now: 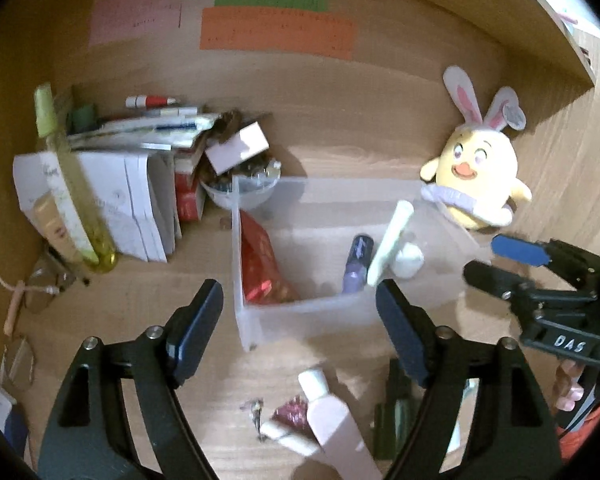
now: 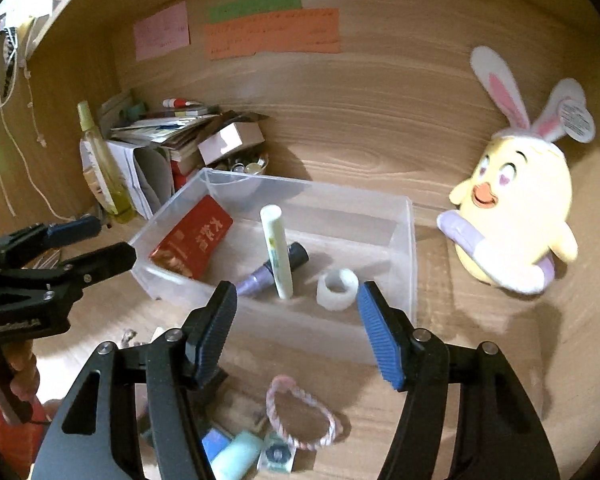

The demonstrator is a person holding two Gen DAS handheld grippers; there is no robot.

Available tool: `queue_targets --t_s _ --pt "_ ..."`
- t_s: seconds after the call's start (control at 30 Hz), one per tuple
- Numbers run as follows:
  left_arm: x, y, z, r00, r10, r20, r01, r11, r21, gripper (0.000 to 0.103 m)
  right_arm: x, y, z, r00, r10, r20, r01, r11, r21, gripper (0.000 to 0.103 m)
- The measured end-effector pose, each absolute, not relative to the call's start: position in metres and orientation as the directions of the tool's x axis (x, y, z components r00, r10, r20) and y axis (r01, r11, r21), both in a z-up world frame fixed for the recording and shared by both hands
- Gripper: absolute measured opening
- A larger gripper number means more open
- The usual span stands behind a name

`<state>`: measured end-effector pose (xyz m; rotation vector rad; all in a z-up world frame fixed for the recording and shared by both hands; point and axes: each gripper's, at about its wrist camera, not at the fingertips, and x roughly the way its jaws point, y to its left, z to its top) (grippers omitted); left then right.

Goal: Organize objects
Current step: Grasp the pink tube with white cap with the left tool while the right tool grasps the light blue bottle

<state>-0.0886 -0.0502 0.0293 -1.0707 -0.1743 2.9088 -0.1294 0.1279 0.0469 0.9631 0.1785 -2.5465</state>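
A clear plastic bin [image 1: 252, 320] [image 2: 400, 240] stands mid-desk. It holds a red packet [image 1: 260, 268] [image 2: 192, 240], a pale green tube [image 1: 388, 244] [image 2: 276, 248], a purple tube [image 1: 356, 264] [image 2: 260, 276] and a white tape roll [image 1: 408, 260] [image 2: 338, 288]. My left gripper [image 1: 298, 296] [image 2: 114, 240] hovers open before the bin's near left corner, nothing between its fingers. My right gripper [image 2: 296, 294] [image 1: 488, 260] is open above the bin's near wall, also holding nothing. Loose on the desk near me lie a pink-white bottle [image 1: 328, 412], a braided hair tie [image 2: 300, 416] and a mint tube [image 2: 236, 456].
A yellow plush chick with bunny ears [image 1: 476, 176] [image 2: 516, 208] stands right of the bin. Back left are stacked papers and boxes [image 1: 132, 200] [image 2: 160, 140], a yellow spray bottle [image 1: 72, 200] [image 2: 104, 172] and glasses [image 1: 48, 288]. Wooden walls enclose the desk.
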Motion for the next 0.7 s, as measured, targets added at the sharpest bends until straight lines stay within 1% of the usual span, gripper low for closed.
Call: queue_targets --t_s 0.1,0.33,0.47,0.57,0.7 --pt "-0.081 -0.047 0.022 -0.75 0.071 -0.658 -0.004 -0.995 -0.104 0.07 -0.119 0.131 0.042 -0.668 -0.344 -0.66 0.425 -0.904 0.041 0.059" --pt "-0.072 -0.042 0.0 -0.706 0.091 -0.702 -0.019 -0.994 -0.11 0.063 -0.094 0.139 0.023 -0.648 -0.352 -0.676 0.404 -0.911 0.086 0.059" --pt "-0.071 -0.042 -0.016 -0.673 0.102 -0.732 -0.019 -0.992 -0.121 0.061 -0.082 0.141 0.006 -0.621 -0.346 -0.703 0.387 -0.916 0.108 0.059" --pt "-0.072 -0.043 -0.027 -0.651 0.104 -0.752 -0.012 -0.992 -0.128 0.056 -0.075 0.142 -0.006 -0.602 -0.339 -0.723 0.373 -0.92 0.12 0.059" --pt "-0.076 -0.044 -0.037 -0.624 0.116 -0.773 -0.009 -0.99 -0.141 0.053 -0.062 0.143 -0.02 -0.57 -0.353 -0.742 0.379 -0.914 0.143 0.057"
